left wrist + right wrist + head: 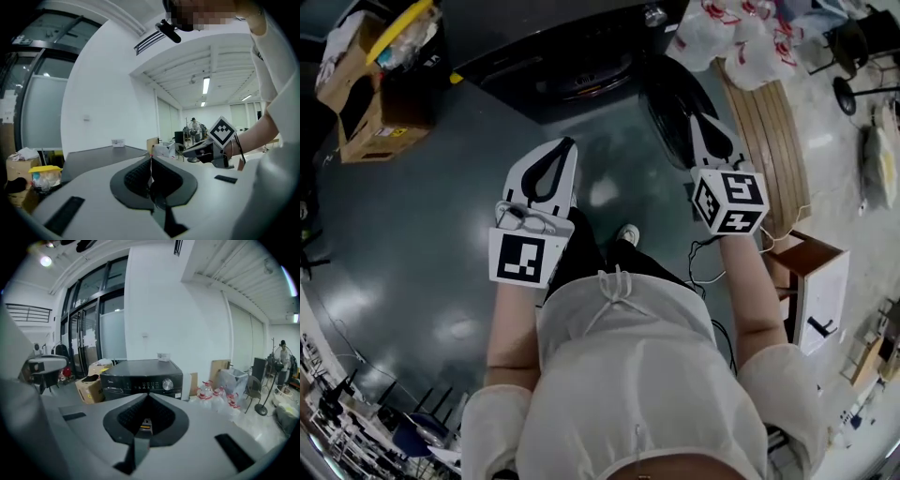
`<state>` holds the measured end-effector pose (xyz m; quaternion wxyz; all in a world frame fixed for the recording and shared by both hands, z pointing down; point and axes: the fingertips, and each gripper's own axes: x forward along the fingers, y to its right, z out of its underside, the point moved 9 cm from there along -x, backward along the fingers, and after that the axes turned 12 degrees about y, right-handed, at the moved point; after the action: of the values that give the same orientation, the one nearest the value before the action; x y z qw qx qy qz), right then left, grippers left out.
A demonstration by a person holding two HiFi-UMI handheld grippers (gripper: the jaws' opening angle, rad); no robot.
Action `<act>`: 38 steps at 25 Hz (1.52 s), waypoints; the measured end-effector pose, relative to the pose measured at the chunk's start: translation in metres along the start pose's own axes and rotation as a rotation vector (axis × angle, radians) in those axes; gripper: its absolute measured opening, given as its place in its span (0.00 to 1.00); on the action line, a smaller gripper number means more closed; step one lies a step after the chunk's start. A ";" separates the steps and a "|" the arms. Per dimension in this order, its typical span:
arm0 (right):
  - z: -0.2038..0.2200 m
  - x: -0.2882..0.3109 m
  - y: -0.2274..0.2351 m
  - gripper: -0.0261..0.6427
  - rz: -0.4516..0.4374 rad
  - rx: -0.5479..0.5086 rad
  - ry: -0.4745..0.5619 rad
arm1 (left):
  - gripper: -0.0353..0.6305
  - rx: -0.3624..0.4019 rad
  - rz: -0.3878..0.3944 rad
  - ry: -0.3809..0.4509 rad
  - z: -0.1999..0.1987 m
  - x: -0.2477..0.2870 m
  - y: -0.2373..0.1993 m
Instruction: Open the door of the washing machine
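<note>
My left tongs (pixel 568 146) and right tongs (pixel 701 122) are both clenched on nothing, held before me, apart from the washer (pixel 562 56) on the floor ahead. Its door (pixel 664 105) looks swung out already, so I think no grip is needed.

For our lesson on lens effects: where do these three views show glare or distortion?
Head view: white glare patches on the glossy floor, bent edges. Left gripper view: ceiling lamp blown out, dark corners. Right gripper view: window frames bow, washer is sharp.
</note>
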<state>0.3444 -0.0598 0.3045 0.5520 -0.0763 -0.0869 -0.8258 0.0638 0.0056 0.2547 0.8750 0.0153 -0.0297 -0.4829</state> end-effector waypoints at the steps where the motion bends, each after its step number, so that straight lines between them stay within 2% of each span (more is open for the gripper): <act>1: -0.009 0.004 -0.009 0.05 -0.013 -0.004 0.011 | 0.09 0.008 -0.030 0.005 -0.005 -0.008 -0.009; 4: -0.035 0.016 -0.037 0.05 -0.048 -0.009 0.034 | 0.09 0.026 -0.127 0.010 -0.019 -0.030 -0.039; 8: -0.062 0.027 -0.071 0.05 -0.109 -0.048 0.079 | 0.09 0.045 -0.212 0.026 -0.035 -0.061 -0.070; 13: -0.093 0.032 -0.104 0.05 -0.193 -0.076 0.144 | 0.09 0.099 -0.327 0.102 -0.057 -0.097 -0.095; 18: -0.127 0.033 -0.131 0.05 -0.267 -0.099 0.233 | 0.09 0.100 -0.415 0.120 -0.075 -0.129 -0.112; 22: -0.143 0.028 -0.144 0.04 -0.289 -0.105 0.292 | 0.09 0.097 -0.441 0.135 -0.086 -0.142 -0.122; 26: -0.152 0.028 -0.156 0.04 -0.313 -0.137 0.330 | 0.09 0.112 -0.436 0.153 -0.098 -0.145 -0.125; 38: -0.154 0.027 -0.166 0.04 -0.343 -0.153 0.347 | 0.09 0.121 -0.446 0.158 -0.102 -0.150 -0.127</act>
<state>0.1757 -0.0572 0.1511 0.4033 0.0408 0.0602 -0.9122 -0.1168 0.0645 0.1399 0.7440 0.1117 0.0139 -0.6587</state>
